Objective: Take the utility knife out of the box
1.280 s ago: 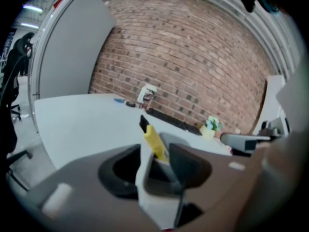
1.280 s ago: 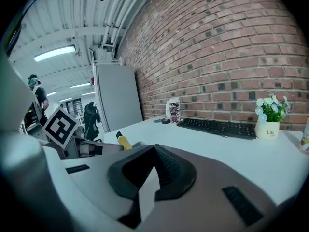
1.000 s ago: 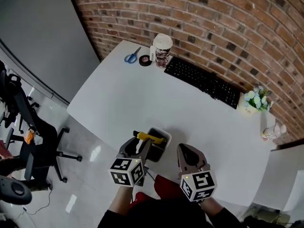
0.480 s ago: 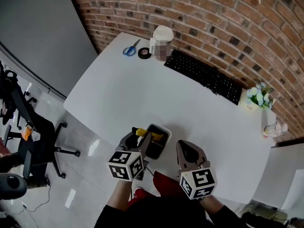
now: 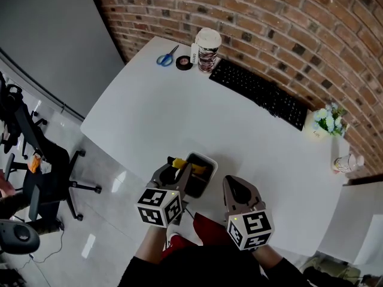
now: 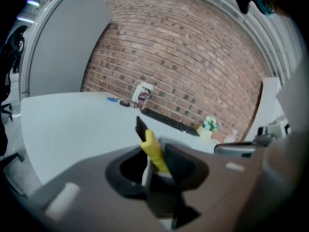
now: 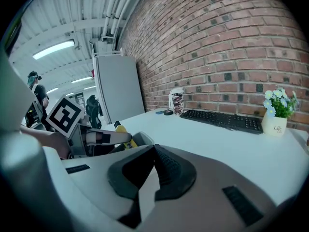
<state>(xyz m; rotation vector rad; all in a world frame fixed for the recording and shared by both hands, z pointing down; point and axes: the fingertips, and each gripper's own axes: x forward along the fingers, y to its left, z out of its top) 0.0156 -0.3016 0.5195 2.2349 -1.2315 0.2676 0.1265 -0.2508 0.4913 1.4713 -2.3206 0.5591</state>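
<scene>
Utility knife (image 6: pixel 153 151), yellow-handled with a dark tip, stands tilted in the small dark box (image 5: pixel 209 159) at the near edge of the white table (image 5: pixel 179 106). Its upper end pokes above the rim. The left gripper (image 5: pixel 179 167) has its jaws on either side of the handle. They have just been closing in. The knife lies against the right-hand pad, while a thin pale sliver shows on the other side, so they are not clamped. A second ago the handle lay clear beyond wider jaws, and it has not left the box since. The right gripper (image 5: pixel 238 190) hovers just beside the box, its jaws together and holding nothing, much where it was earlier. Far across the table are a black keyboard (image 5: pixel 260 94), blue scissors (image 5: pixel 166 58) and a cup (image 5: pixel 207 49).
</scene>
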